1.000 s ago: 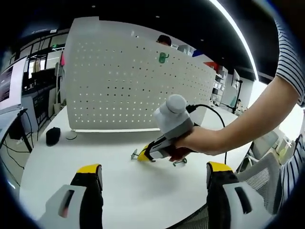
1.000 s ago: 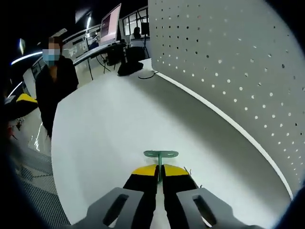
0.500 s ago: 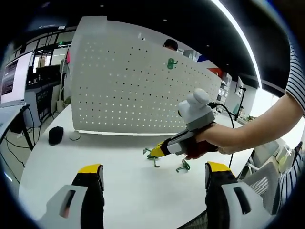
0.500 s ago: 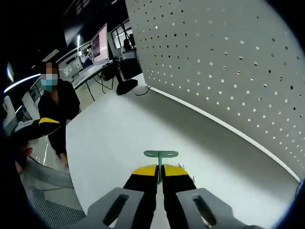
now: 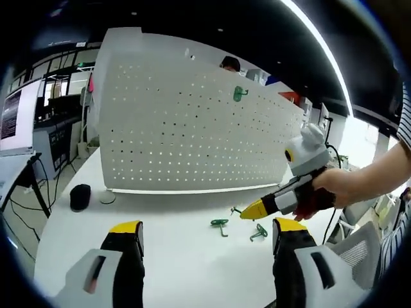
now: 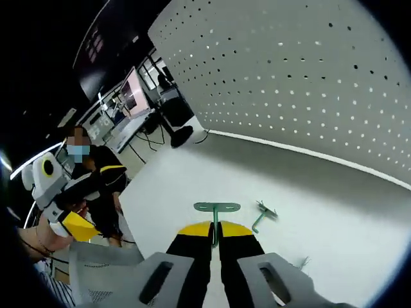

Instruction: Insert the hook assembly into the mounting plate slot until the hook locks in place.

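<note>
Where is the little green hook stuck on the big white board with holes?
In the left gripper view, the green hook hangs high on the white pegboard, toward its upper right, well above the two loose hooks lying on the table.

You get bright overhead strip light [image 5: 321, 48], glare on white worktop [image 5: 180, 244]; pegboard [image 6: 308, 83] bends near edges; background dim, slightly soft.

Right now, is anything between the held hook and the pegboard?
Nothing visible. The right gripper holds a green hook above the white table; only open space lies before the pegboard. Loose hooks lie on the table.
</note>
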Tool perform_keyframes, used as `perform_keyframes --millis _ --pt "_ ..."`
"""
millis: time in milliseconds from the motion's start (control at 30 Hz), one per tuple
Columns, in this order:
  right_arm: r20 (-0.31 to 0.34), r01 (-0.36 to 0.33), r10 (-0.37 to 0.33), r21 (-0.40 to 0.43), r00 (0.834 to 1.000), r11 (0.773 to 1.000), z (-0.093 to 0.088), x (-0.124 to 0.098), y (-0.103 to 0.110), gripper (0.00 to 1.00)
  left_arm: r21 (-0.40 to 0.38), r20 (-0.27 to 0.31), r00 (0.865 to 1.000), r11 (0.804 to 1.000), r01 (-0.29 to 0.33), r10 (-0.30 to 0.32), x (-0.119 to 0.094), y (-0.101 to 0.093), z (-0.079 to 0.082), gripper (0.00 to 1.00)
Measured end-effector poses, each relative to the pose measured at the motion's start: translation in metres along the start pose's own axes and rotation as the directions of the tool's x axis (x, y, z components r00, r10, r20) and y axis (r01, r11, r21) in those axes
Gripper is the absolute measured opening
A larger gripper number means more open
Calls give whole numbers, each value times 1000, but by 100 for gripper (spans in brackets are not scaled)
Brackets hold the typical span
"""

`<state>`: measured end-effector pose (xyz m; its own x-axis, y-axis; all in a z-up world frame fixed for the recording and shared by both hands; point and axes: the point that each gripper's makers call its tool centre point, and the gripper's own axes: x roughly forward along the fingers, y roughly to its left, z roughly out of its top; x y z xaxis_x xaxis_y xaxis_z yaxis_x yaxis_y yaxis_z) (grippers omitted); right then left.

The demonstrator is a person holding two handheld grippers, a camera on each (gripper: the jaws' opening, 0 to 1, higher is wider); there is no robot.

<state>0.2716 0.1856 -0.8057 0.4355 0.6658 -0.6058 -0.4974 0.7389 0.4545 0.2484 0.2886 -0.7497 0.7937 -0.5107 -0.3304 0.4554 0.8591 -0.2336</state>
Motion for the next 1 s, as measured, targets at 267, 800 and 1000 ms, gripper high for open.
perform_keyframes --millis 267,800,1000 --pt "45 -126 119 191 992 974 -2 -22 29 0 26 1 993 992 120 -120 15 -23 11 72" --pt "104 -331 315 377 943 865 6 -40 63 0 55 -5 969 968 245 -246 24 -45 18 47" --pt "128 -375 355 418 926 828 9 -44 71 0 60 3 958 957 285 -285 23 -52 21 38"
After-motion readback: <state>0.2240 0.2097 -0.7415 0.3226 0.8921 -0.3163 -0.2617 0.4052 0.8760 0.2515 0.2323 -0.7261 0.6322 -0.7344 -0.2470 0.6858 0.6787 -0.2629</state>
